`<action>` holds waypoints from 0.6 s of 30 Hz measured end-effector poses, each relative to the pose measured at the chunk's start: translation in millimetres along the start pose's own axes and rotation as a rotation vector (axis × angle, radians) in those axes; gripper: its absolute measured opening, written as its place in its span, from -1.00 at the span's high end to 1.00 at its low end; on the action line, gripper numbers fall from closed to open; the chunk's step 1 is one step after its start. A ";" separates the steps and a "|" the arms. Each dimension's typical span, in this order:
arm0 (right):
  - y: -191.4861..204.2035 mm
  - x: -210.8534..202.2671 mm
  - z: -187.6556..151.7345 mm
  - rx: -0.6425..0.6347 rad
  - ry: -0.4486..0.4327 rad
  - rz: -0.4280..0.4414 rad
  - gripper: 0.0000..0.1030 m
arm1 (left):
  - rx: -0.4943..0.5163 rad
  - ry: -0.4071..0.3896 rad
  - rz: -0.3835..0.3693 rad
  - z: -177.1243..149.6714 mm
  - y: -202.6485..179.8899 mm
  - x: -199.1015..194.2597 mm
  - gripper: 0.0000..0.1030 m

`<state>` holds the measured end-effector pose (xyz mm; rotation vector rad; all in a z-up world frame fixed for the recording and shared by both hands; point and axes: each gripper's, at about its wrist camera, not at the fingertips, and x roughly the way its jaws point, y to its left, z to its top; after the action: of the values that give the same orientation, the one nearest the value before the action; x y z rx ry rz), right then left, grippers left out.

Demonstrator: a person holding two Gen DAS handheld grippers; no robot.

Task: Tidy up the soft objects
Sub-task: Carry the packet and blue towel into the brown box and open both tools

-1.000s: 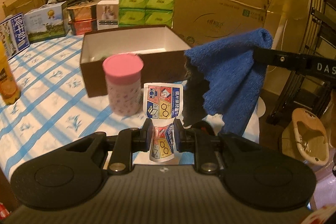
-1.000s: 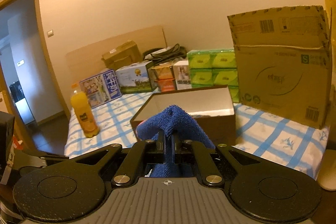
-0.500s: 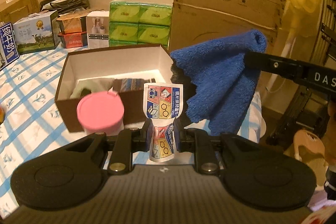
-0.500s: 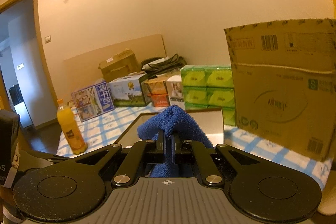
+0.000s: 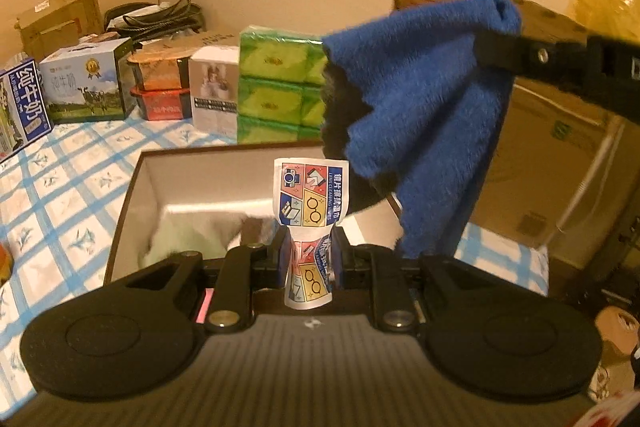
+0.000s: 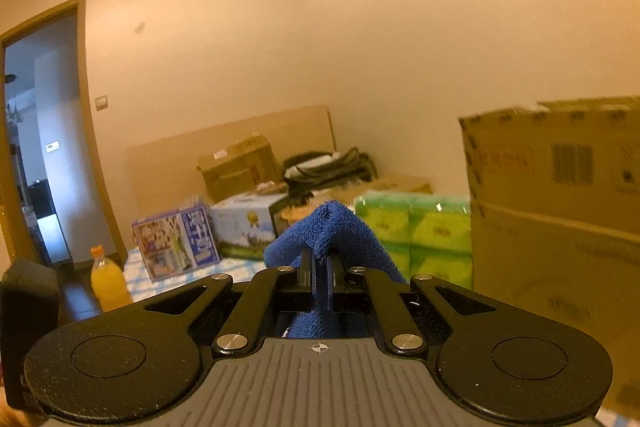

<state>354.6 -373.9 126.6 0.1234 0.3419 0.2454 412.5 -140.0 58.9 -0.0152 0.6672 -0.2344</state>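
Observation:
My left gripper (image 5: 311,242) is shut on a small lens-wipe packet (image 5: 311,195), held upright above the open brown box (image 5: 132,187). Pale green cloth (image 5: 188,231) lies inside the box. A blue towel (image 5: 424,115) hangs above the box's right side, pinched at its top fold by my right gripper (image 5: 496,39), which comes in from the right. In the right wrist view the right gripper (image 6: 319,265) is shut on the blue towel (image 6: 332,227), whose fold sticks up between the pads.
Green tissue packs (image 5: 276,87), milk cartons (image 5: 84,87) and small boxes line the back of the blue-checked bed (image 5: 60,187). A large cardboard box (image 5: 560,155) stands at the right. An orange juice bottle (image 6: 106,281) stands at the left near a doorway (image 6: 40,147).
Both grippers have travelled forward with their loads to hang over the brown box. The pink-lidded cup has dropped out of the left wrist view. The box interior now shows below the packet.

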 end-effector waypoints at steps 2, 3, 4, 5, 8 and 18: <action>-3.9 15.6 5.5 -0.007 -0.007 0.009 0.91 | 0.001 0.000 0.021 9.3 1.1 12.1 0.63; -6.3 23.5 6.8 -0.008 -0.009 0.013 0.91 | -0.003 0.000 0.029 13.7 2.2 18.2 0.63; -9.3 32.7 7.2 -0.008 -0.007 0.014 0.91 | -0.009 0.000 0.033 17.1 3.8 24.4 0.63; -12.1 40.2 6.7 -0.008 -0.003 0.014 0.91 | -0.013 0.002 0.037 19.9 4.7 29.7 0.63; -23.5 66.8 -0.8 0.003 0.032 0.017 0.91 | -0.019 0.020 0.052 24.4 7.7 49.9 0.63; -64.8 155.5 -59.3 0.022 0.335 -0.069 0.42 | -0.036 0.135 0.090 10.1 17.7 115.9 0.63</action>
<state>490.0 -391.5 11.6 0.0911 0.6809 0.1937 510.5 -148.9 -5.5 -0.0042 0.8049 -0.1371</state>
